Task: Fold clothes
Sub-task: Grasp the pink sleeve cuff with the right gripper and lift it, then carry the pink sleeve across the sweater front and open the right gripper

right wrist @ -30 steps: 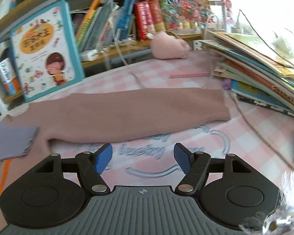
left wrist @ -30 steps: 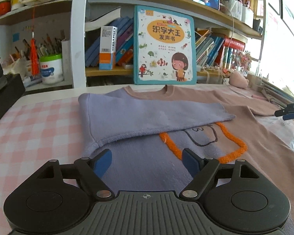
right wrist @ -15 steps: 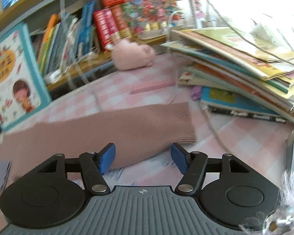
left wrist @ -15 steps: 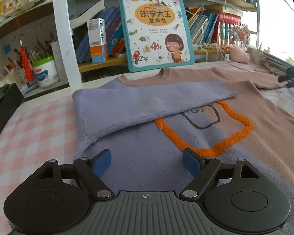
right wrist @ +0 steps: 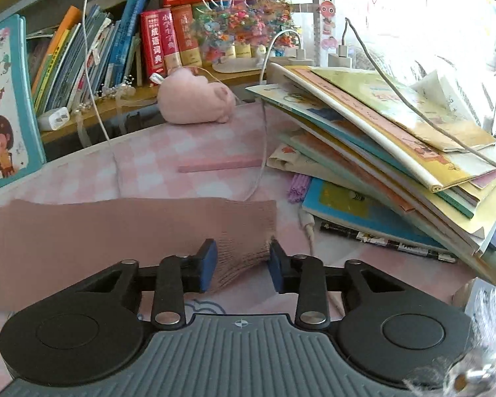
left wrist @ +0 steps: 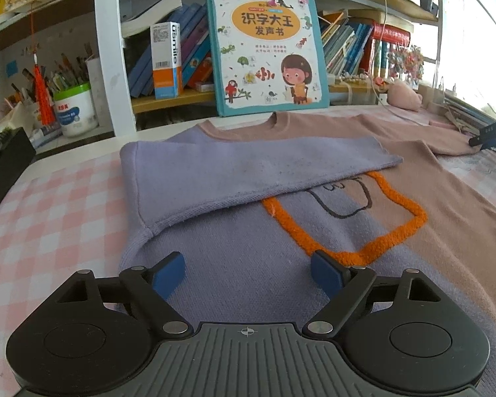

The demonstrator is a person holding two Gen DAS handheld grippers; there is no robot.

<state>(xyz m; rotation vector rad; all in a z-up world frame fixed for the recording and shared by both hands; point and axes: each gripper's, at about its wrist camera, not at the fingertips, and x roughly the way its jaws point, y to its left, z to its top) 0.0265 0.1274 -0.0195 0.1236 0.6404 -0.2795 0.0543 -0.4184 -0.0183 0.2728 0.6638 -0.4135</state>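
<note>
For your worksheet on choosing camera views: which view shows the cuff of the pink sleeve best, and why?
The right wrist view. The cuff lies close up, its ribbing clear, between the closing jaws of the right gripper. In the left wrist view it is far off at the right edge, small, beside the dark tip of the right gripper.

1. The sweater is made of matt knitted cloth, with a fuzzy orange outline.
2. Its cuff is ribbed.
3. The worktop is covered in smooth checked cloth.
4. The picture book is finished in glossy card.
5. The fingers are padded in matt blue.
</note>
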